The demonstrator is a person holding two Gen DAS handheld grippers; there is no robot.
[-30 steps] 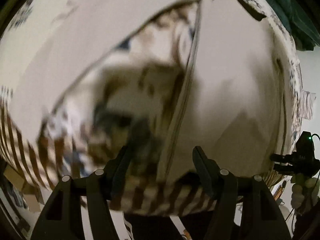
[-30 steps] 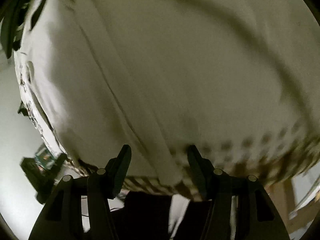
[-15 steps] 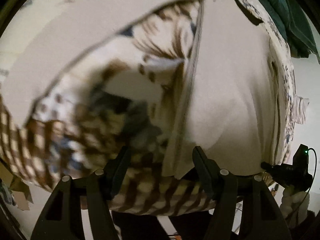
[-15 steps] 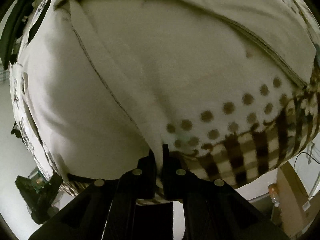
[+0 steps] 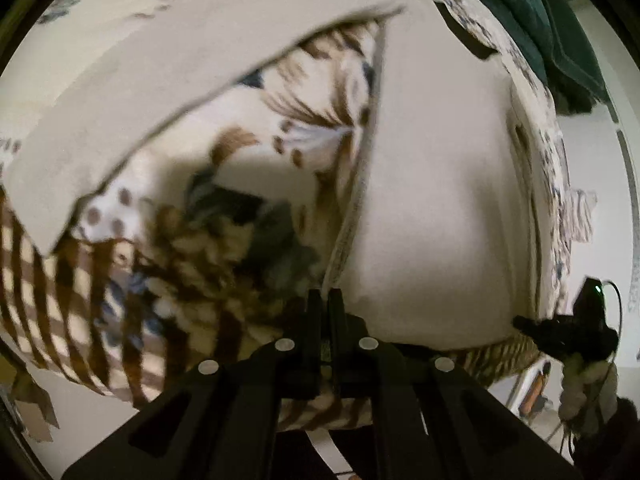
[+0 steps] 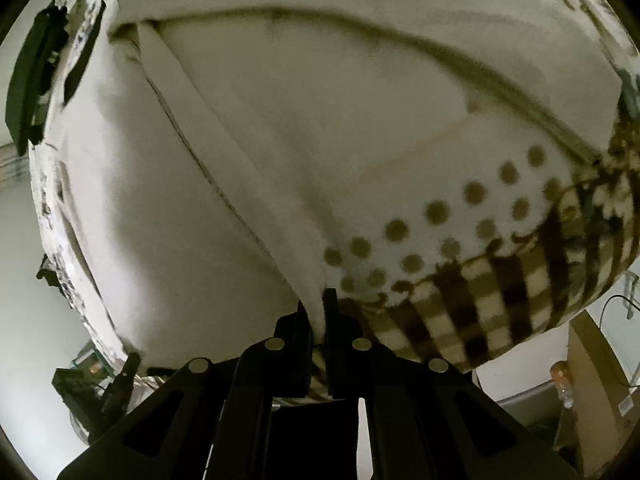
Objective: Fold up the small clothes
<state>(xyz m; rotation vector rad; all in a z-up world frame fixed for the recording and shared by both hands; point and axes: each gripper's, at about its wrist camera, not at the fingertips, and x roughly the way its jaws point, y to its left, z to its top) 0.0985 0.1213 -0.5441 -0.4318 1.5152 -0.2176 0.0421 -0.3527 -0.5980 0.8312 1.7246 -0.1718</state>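
Observation:
A cream-white garment (image 5: 440,184) lies spread on a patterned blanket (image 5: 72,288) with brown checks, dots and flower prints. My left gripper (image 5: 325,300) is shut on the garment's hemmed near edge, where a seam runs up from the fingers. My right gripper (image 6: 318,304) is shut on another part of the near edge of the same garment (image 6: 320,120), beside a folded band of cloth. The dotted and checked blanket (image 6: 472,288) shows to the right of it. The right gripper and gloved hand (image 5: 576,328) appear at the right of the left wrist view.
Dark green cloth (image 5: 532,20) lies at the far top right of the blanket. The left gripper's body (image 6: 92,384) shows low left in the right wrist view. A cardboard box (image 6: 592,384) and a bottle (image 6: 562,376) stand beyond the blanket's right edge.
Both grippers were open a second ago. The right one shut on the garment's edge first, then the left one shut on it too.

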